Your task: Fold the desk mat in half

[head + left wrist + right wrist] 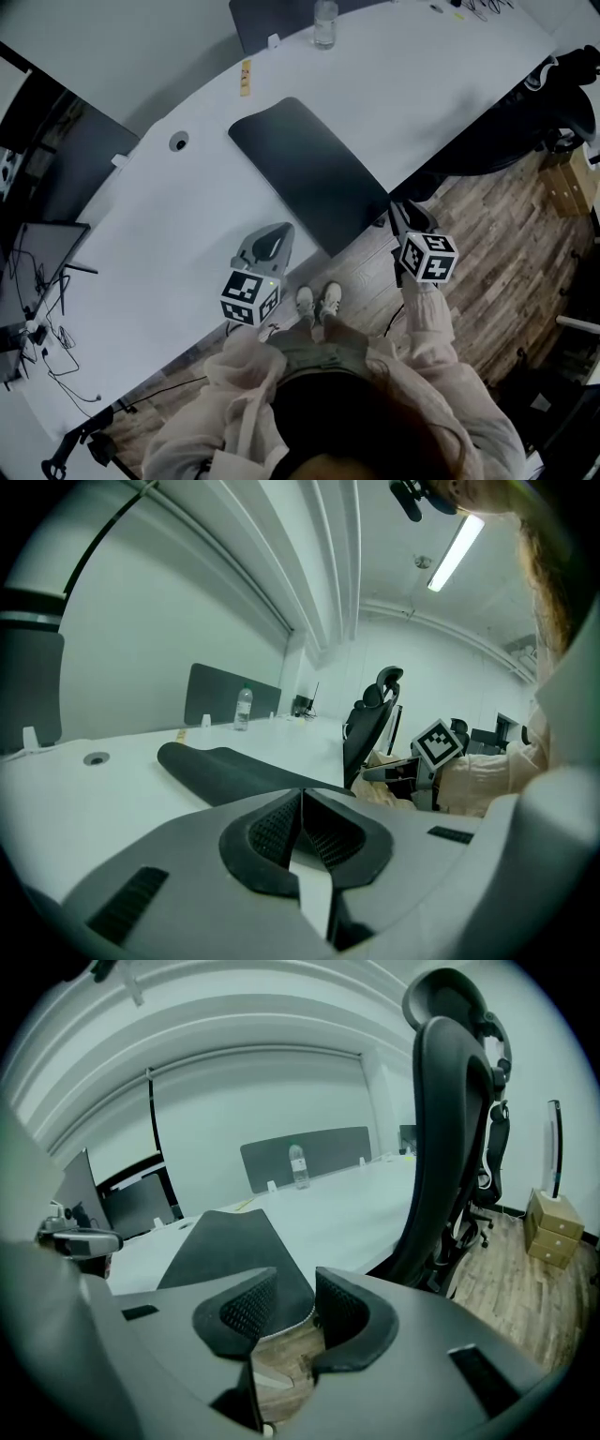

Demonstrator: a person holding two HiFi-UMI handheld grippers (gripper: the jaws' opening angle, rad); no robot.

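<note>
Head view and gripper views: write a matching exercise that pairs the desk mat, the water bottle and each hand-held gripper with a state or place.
Things:
1. desk mat
2. water bottle
3. left hand-held gripper
4. right hand-held gripper

States or places:
A. jaws apart
B. clear, upright at the far edge of the table
C. jaws shut
D. dark, lying across the table

Pairs: 1-D, 2-B, 3-C, 4-A

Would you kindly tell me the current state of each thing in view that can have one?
left claw: shut, nothing between its jaws.
right claw: open, at the mat's near corner, not gripping it.
desk mat: lying on the desk; far end thick and rounded, so it seems folded over.
water bottle: upright near the desk's far edge.
office chair: unoccupied, close to the desk.
</note>
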